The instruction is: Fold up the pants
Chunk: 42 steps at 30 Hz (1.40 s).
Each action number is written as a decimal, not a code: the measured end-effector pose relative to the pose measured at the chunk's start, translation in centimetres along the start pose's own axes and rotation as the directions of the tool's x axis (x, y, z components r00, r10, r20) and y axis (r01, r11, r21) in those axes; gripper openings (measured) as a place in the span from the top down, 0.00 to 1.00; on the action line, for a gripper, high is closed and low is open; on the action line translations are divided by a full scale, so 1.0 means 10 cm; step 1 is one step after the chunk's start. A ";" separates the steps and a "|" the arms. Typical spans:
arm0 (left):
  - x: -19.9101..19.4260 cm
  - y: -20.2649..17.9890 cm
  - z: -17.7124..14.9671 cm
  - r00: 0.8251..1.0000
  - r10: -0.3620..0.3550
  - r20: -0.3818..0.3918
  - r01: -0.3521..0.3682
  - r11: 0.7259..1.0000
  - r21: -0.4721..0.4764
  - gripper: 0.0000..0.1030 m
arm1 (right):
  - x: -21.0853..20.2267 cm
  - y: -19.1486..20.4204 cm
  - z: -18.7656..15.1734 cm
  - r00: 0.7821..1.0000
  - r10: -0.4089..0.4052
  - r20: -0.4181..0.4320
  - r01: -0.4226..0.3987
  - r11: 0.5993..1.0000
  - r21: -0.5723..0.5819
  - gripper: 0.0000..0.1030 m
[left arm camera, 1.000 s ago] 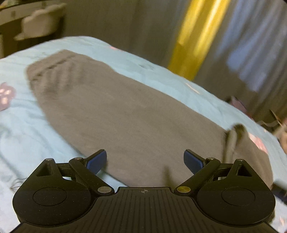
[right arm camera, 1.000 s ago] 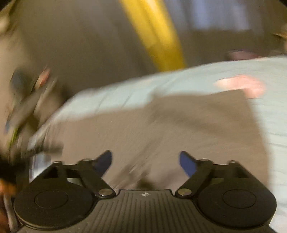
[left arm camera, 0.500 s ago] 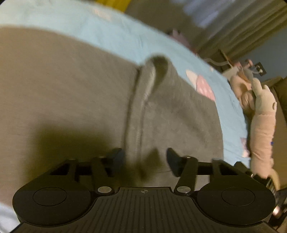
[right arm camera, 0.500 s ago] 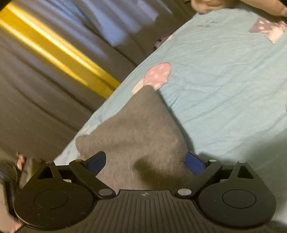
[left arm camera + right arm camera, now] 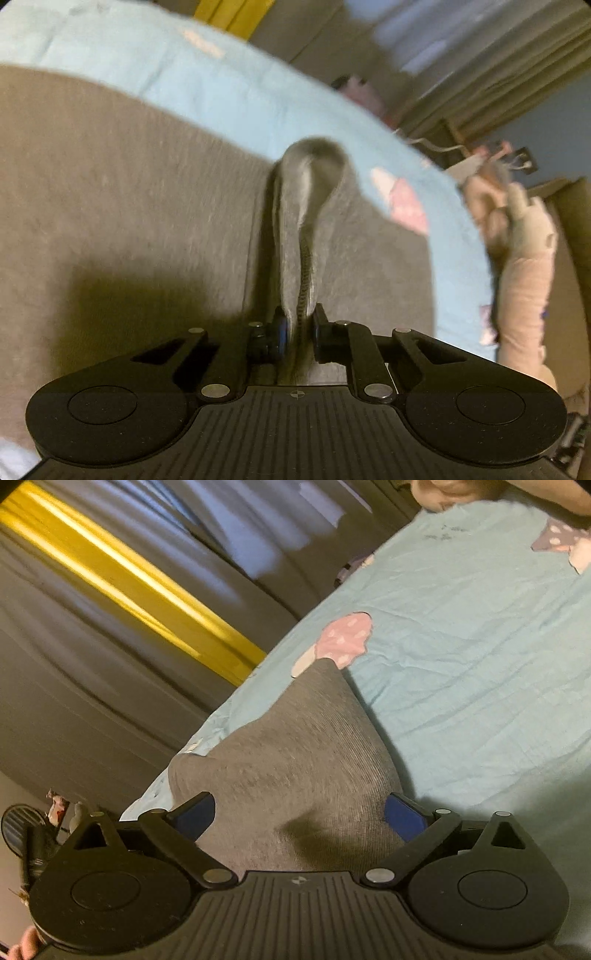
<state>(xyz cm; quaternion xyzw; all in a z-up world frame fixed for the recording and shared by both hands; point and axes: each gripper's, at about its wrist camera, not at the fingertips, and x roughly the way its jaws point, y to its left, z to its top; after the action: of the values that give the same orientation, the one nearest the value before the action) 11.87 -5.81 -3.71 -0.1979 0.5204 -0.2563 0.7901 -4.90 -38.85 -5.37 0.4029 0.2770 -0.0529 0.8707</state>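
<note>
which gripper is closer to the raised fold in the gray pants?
Left. The left gripper is closing on the raised fold; the right gripper hangs open over flat pants.

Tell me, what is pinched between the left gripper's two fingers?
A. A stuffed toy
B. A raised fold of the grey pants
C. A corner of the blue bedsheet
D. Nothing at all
B. In the left wrist view the left gripper is closing its jaws on a raised fold of the grey pants, seam included.
</note>
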 end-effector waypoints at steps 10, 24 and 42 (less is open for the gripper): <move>-0.44 0.16 0.00 0.989 0.114 0.099 -0.119 0.991 0.056 0.72 | 0.10 0.17 -0.06 0.997 -0.041 -0.069 0.034 0.994 -0.104 0.04; 0.08 0.52 -0.44 0.962 -0.235 -0.141 0.173 0.920 -0.353 0.50 | 0.11 0.11 -0.03 0.994 -0.074 -0.081 0.069 0.996 -0.062 0.04; -0.57 0.09 -0.68 0.995 0.062 -0.081 -0.041 0.969 0.243 0.54 | 0.15 0.28 -0.07 0.988 -0.098 -0.116 0.078 0.983 -0.166 0.04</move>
<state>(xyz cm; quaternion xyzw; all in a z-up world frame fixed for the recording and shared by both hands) 3.94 -1.89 -2.72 -0.0753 0.5246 -0.3055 0.7911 -3.07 -36.27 -4.67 0.3211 0.3513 -0.0437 0.8784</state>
